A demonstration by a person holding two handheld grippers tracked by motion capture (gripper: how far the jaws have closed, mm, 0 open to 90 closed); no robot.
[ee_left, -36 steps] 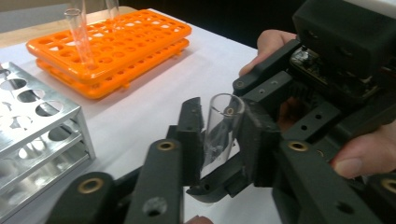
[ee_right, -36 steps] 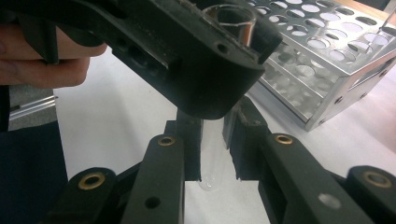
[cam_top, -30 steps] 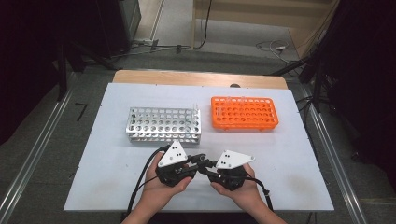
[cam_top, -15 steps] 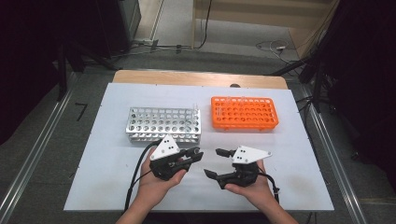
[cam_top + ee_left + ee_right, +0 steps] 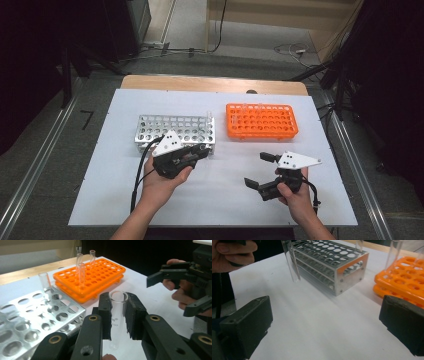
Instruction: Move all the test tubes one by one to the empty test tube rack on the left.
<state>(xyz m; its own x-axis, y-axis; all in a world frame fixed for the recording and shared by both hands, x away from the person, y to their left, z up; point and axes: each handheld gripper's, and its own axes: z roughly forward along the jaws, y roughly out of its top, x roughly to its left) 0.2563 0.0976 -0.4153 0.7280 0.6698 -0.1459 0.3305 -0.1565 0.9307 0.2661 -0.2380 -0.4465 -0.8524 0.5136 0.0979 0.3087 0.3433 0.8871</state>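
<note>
Since a second ago our hands have parted — right gripper has just opened its jaws, nothing between them. Left gripper clamps the test tube beside the metal rack — light, slick, breakable glass; we'd grip mid-body, gently.

The right tool has let go, opened wide and drawn away from the left tool.

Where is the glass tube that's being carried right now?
The glass tube sits clamped in the left gripper, just in front of the metal rack, left of the orange rack.
</note>
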